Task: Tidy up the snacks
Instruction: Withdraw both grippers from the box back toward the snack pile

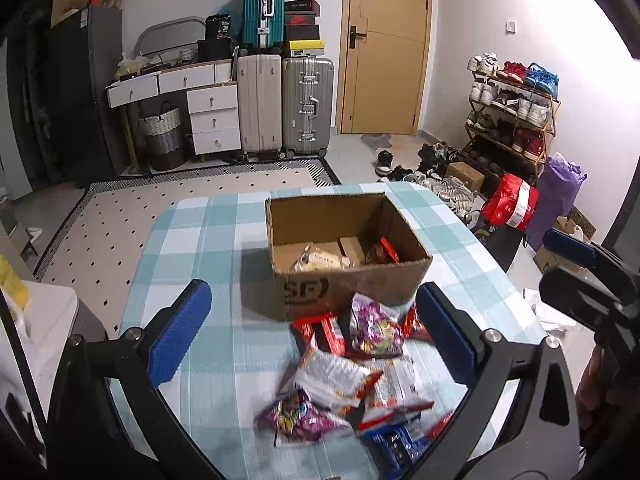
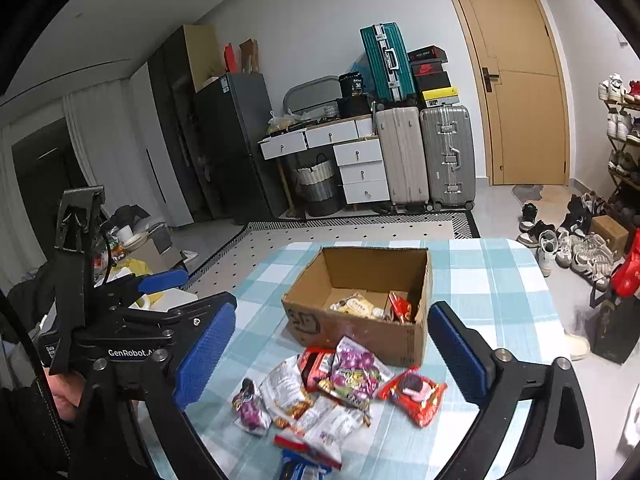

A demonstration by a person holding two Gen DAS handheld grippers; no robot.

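Left wrist view shows the left tongs (image 1: 314, 336) wide open, holding nothing, above snack packets (image 1: 352, 380) on the bench (image 1: 208, 232) before a cardboard box (image 1: 348, 256); right tongs (image 2: 332, 352) also gape empty.

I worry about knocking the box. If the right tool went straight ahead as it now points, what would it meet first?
Probably the snack pile on the table, not the cardboard box behind it. The open right tool angles down over the packets; depth is unclear.

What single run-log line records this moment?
left gripper: open, empty | right gripper: open, empty | cardboard box: few snacks inside | snack pile: on table, outside box
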